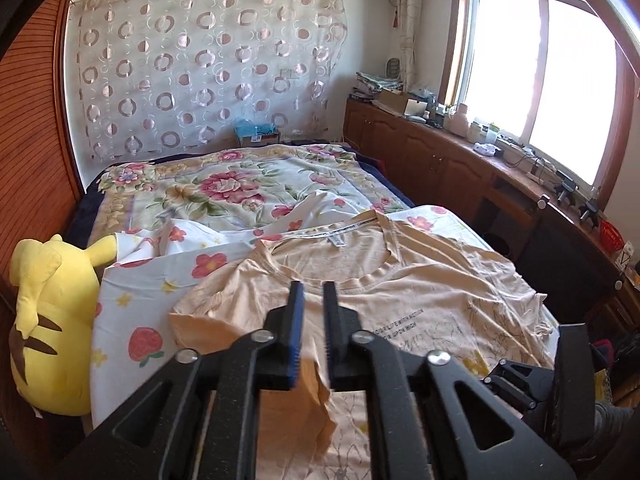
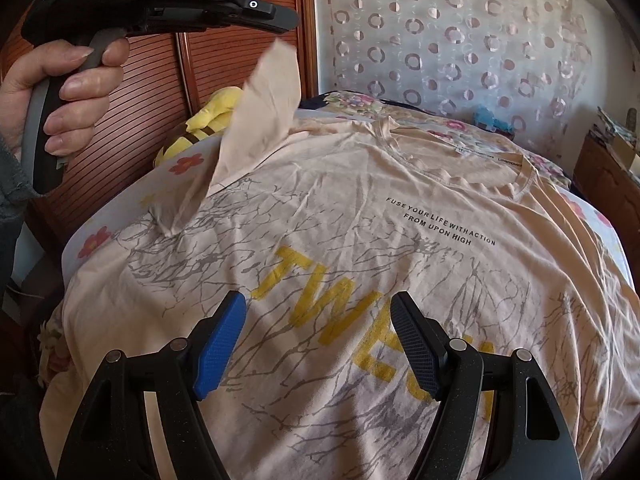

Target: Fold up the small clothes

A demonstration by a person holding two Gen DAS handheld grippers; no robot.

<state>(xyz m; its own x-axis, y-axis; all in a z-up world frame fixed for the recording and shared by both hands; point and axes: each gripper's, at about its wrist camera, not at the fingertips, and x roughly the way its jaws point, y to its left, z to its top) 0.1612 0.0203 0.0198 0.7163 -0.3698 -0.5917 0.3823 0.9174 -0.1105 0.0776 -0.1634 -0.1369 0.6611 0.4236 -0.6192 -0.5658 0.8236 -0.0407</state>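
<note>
Sleeve [image 2: 264, 108] in left hand-held gripper [image 1: 314, 304] (pinched)

Bright daylight came from the blown-out window [image 1: 540, 92], soft shadows fell across the bed [image 1: 224, 184], strong fisheye curvature and dark vignetting marked the corners, focus stayed mostly sharp.

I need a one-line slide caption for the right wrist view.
Right claw open above the peach T-shirt; left claw lifts its sleeve.

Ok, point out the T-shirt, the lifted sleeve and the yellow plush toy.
T-shirt [image 2: 360, 184]: right wrist view, on the chest above the black lettering.
Sleeve [image 2: 268, 92]: right wrist view, on the raised cloth below the left gripper [image 1: 313, 292].
Plush toy [image 1: 52, 320]: left wrist view, on its yellow body.
</note>
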